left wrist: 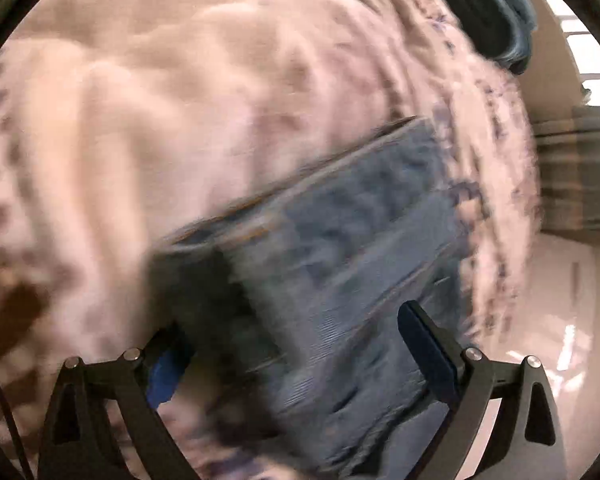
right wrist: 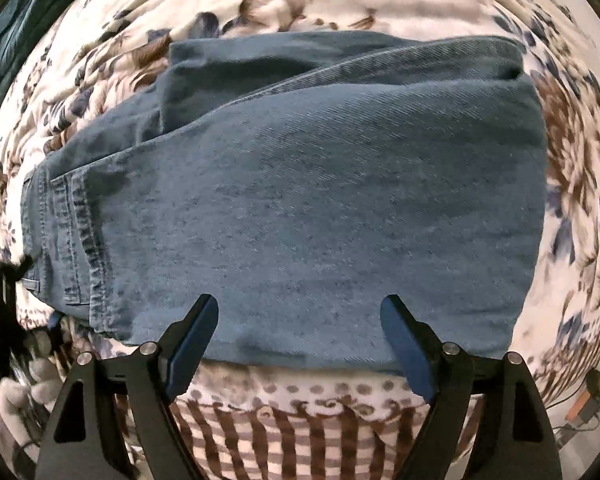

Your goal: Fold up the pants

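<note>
We see folded blue jeans (right wrist: 292,200) on a floral bedspread (right wrist: 572,184); the left gripper (left wrist: 292,344) and right gripper (right wrist: 300,320) hover with fingers spread, holding nothing.

In the right wrist view the folded jeans (right wrist: 300,200) fill the middle of the frame on the floral bedspread (right wrist: 572,184), leaving bare cover along the top, the right edge and the striped strip at the bottom. A dark green garment (right wrist: 24,28) blocks the upper left corner. In the blurred left wrist view, open pale bedspread (left wrist: 160,128) spreads over the left and upper centre.
</note>
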{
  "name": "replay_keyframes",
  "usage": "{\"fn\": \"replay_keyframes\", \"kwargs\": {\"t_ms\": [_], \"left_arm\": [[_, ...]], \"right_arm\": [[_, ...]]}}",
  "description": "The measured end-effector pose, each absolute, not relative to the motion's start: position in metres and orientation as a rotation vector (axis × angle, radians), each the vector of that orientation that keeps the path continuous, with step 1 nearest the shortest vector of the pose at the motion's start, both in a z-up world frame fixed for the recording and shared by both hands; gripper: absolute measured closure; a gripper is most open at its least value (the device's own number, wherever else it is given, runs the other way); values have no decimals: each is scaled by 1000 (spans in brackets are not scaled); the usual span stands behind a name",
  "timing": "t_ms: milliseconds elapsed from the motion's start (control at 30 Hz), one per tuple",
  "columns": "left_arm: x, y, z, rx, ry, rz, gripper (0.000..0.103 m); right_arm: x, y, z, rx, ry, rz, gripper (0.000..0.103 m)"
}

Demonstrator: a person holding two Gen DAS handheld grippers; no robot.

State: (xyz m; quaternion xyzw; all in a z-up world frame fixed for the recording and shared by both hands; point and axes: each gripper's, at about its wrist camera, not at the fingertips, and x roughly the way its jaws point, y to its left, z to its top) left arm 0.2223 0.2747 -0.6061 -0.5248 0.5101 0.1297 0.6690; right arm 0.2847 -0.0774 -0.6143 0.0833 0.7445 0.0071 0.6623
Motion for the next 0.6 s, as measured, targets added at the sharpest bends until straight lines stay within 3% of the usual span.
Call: {"fn": "replay_keyframes", "kwargs": {"t_ms": [233,500,600], "left_arm": [[225,292,-622,-1376,1028,288,6],[230,283,-594,-1256,934,163,7],[233,287,-618,-1263,1000,172,7]], "right_arm": [[285,-75,-623,235,1719,29,17],[283,-81,-629,248,1730,39,17],[282,-84,-633,249,1738,42,17]]}}
